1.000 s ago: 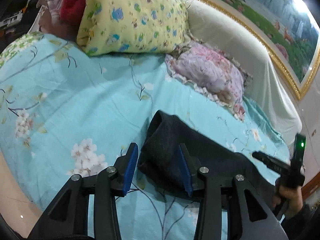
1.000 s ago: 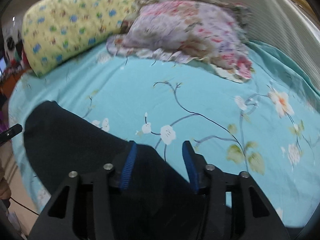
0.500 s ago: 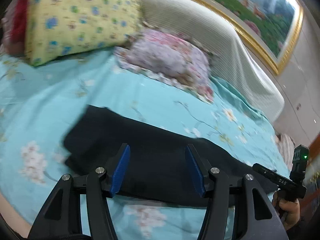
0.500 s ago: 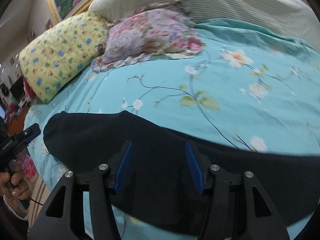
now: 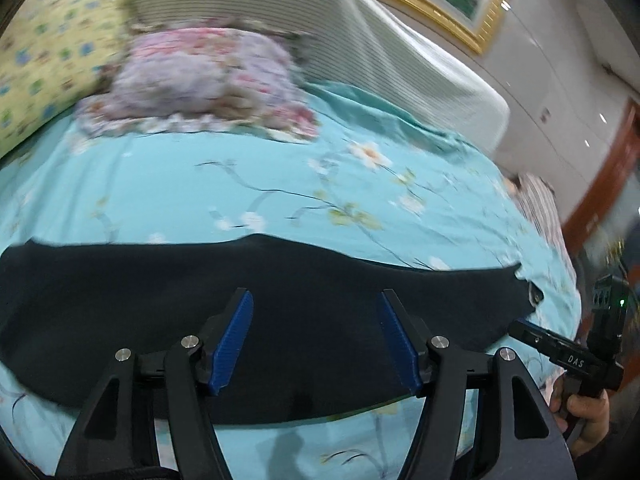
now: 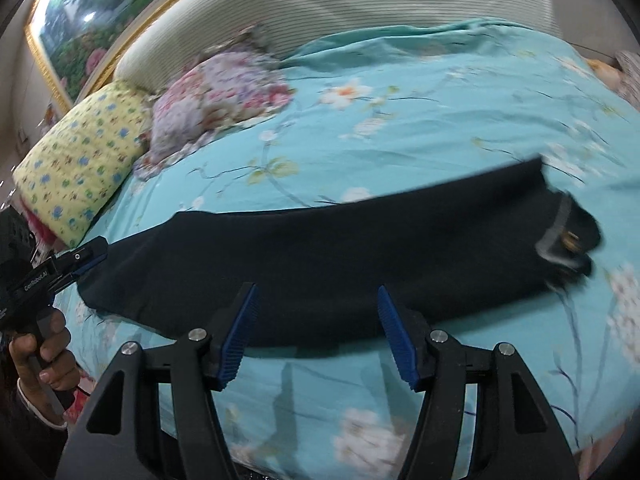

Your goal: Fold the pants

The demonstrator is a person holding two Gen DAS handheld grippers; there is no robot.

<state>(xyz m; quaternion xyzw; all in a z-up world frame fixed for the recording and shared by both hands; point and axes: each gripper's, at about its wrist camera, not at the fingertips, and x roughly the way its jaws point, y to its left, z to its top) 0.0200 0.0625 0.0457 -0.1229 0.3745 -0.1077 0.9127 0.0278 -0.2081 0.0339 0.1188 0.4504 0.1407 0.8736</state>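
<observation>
Left wrist view first: the dark pants (image 5: 280, 320) are seen laid out as one long flat strip across the near side of the turquoise floral bedsheet (image 5: 180, 184), well short of the pink floral pillow (image 5: 208, 80) and yellow pillow (image 5: 44, 56) at the headboard. The left gripper (image 5: 316, 338) is held wide open above the middle of the strip, with nothing between its blue pads. In the right wrist view the right gripper (image 6: 316, 332) is shown just as wide open and empty, poised over the near edge of the cloth.

The long axis is run from side to side, roughly along the bed's near edge. The waistband end (image 6: 564, 236), marked by a pale band and a small metal fitting, is pointed to the right; the plainer end is turned to the left, beside the other gripper.

A soft, light, limp fabric is judged here, likely to sag and slide when lifted. A pinch at the corners of one end would be advised, both layers taken together.
</observation>
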